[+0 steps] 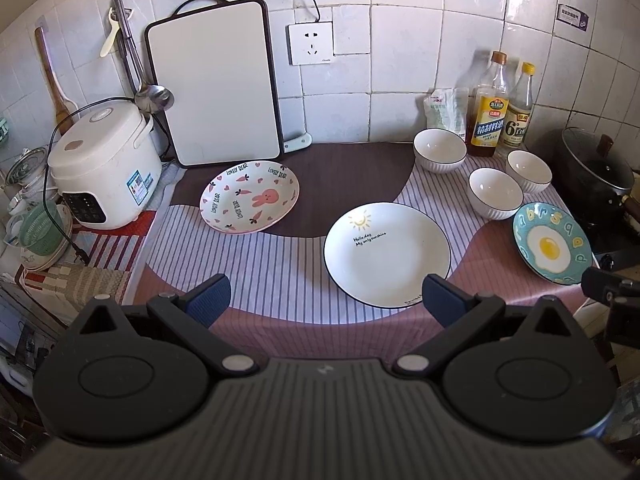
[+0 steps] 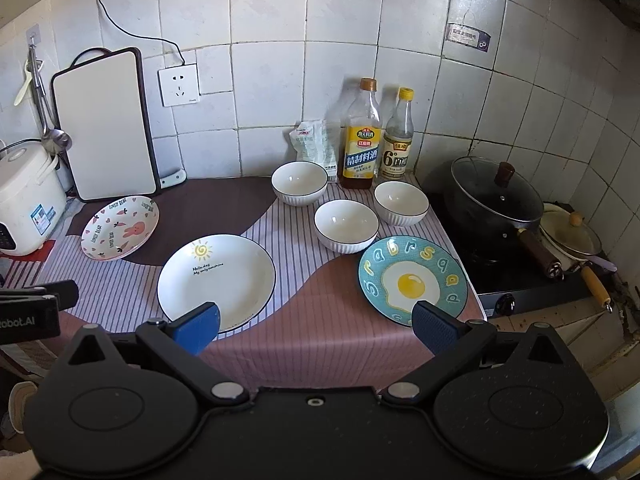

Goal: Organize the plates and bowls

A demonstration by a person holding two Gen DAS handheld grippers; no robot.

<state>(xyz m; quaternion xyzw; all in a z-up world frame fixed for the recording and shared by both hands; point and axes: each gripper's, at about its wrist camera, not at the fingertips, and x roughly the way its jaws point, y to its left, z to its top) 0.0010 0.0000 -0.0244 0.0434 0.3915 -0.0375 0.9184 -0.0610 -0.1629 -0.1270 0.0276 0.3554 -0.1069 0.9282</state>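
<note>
Striped tablecloth (image 2: pixel 320 332), sun plate (image 1: pixel 386 254) and egg plate (image 2: pixel 412 280) just beyond both wide-open, empty grippers (image 1: pixel 326 300) (image 2: pixel 316 326).

The front strip of the cloth-covered counter (image 2: pixel 320 344) lies bare, so a gripper can pass there from the near edge. Further in, the white sun plate (image 2: pixel 216 280) and the blue egg plate (image 2: pixel 412 280) flank a bare lane of cloth that runs back toward three white bowls (image 2: pixel 346 226), which sit close together and block the way to the two bottles (image 2: pixel 360 140) at the wall. On the left, the pink rabbit plate (image 1: pixel 250 196) lies just in front of the leaning cutting board (image 1: pixel 216 80), with the rice cooker (image 1: pixel 104 164) beside it. On the right, the counter ends at the stove with a lidded black pan (image 2: pixel 496 200).
</note>
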